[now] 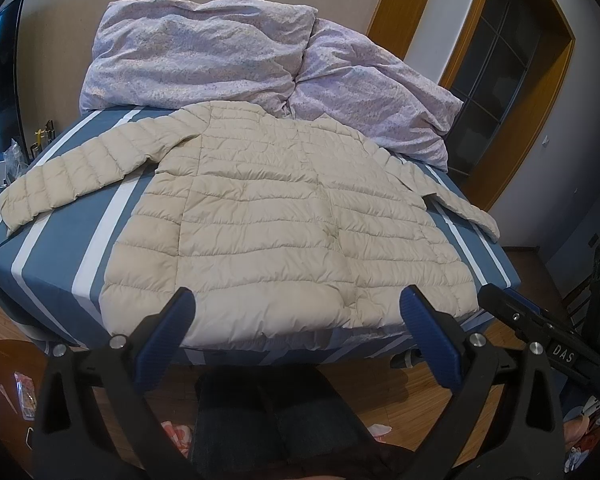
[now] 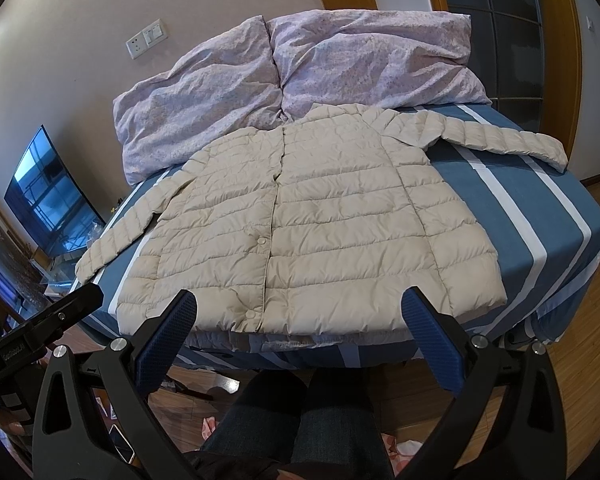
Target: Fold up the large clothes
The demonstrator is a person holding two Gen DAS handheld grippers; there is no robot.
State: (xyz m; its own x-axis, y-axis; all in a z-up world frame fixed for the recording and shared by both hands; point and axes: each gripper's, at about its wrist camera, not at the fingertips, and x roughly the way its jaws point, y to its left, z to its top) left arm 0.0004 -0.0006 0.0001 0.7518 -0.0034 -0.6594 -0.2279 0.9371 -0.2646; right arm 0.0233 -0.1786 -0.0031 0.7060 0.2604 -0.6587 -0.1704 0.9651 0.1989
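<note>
The left gripper [image 1: 296,306] stood wide, its blue-padded fingers [image 1: 168,328] spread with nothing between them, and it hung off the foot of the bed just short of the hem of the cream quilted jacket [image 1: 268,216]. The right gripper [image 2: 298,306] was equally wide and empty, held at much the same height beside it, so both looked poised at a starting stance rather than committed to any grasp. The jacket lay flat on the bed [image 2: 548,216], front side up with its snap placket [image 2: 274,216] closed, hem toward the person and collar toward the pillows, both sleeves thrown out to the sides; that spread seemed meant to give a smooth panel and free sleeves for folding inward first. The left sleeve [image 1: 60,176] ran out toward the bed's edge and the right sleeve [image 2: 512,138] did likewise on the other side, its cuff reaching the mattress corner. Two lilac floral pillows [image 1: 204,52] were heaped behind the collar, which they partly masked, so the neckline was hard to make out. The hem overhung the mattress edge slightly, and whether any fabric was tucked beneath could not be told. The person's knees [image 2: 300,412] showed below the grippers, the hands themselves being out of view.
</note>
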